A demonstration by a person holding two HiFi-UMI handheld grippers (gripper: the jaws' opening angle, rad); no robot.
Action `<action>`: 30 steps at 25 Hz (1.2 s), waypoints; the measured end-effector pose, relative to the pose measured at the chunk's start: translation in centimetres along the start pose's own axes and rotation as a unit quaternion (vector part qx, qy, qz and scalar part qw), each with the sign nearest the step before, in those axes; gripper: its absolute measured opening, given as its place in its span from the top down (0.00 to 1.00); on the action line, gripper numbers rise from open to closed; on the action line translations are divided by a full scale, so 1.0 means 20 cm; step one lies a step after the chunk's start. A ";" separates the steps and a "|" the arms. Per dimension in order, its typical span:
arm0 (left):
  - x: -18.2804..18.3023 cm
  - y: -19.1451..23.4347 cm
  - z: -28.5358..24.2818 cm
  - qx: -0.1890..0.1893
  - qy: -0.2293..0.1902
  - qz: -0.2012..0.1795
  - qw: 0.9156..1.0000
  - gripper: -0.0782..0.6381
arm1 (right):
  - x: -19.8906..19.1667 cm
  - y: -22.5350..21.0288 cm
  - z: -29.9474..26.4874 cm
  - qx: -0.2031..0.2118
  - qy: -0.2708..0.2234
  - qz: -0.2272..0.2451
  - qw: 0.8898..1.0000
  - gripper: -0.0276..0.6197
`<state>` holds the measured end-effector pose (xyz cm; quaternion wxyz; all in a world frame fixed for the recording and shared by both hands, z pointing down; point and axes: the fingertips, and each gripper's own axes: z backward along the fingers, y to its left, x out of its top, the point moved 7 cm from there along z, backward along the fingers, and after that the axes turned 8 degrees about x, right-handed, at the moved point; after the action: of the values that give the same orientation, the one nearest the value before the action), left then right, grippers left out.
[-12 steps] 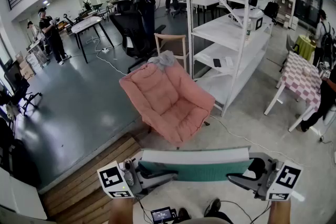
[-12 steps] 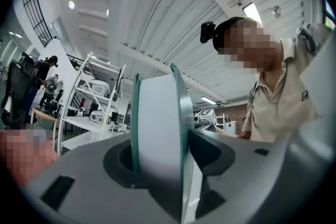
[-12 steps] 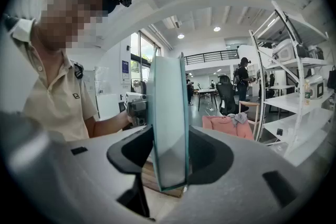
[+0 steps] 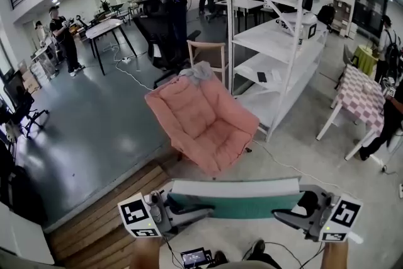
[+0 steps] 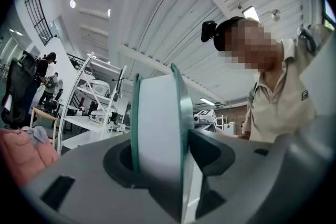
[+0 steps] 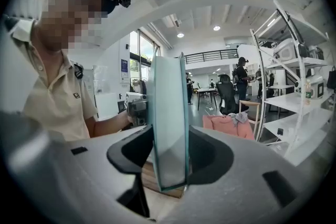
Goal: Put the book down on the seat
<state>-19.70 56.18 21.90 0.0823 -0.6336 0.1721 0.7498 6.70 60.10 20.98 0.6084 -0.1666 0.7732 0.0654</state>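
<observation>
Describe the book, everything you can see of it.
The book is thick and closed, with a teal cover and a white block of pages. It is held level in the air across the person's front, with the white page edges up and a cover facing the person. The left claw clamps one end and the right claw the other. It is not yet on the pink seat.

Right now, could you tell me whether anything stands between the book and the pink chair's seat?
Nothing visible does. Only open floor lies between the book and the seat. A grey cloth sits on top of the backrest, off the seat cushion, and the white shelves stand off to the right.
</observation>
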 end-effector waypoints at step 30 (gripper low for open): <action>-0.13 0.55 -0.87 0.096 0.030 0.037 0.994 0.58 | -0.11 -1.23 0.24 0.100 -0.037 -0.036 0.994 0.66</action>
<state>-6.87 39.90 23.76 0.1094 -0.6377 0.2691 0.7134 19.93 39.05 24.42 0.6523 -0.1297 0.7463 -0.0278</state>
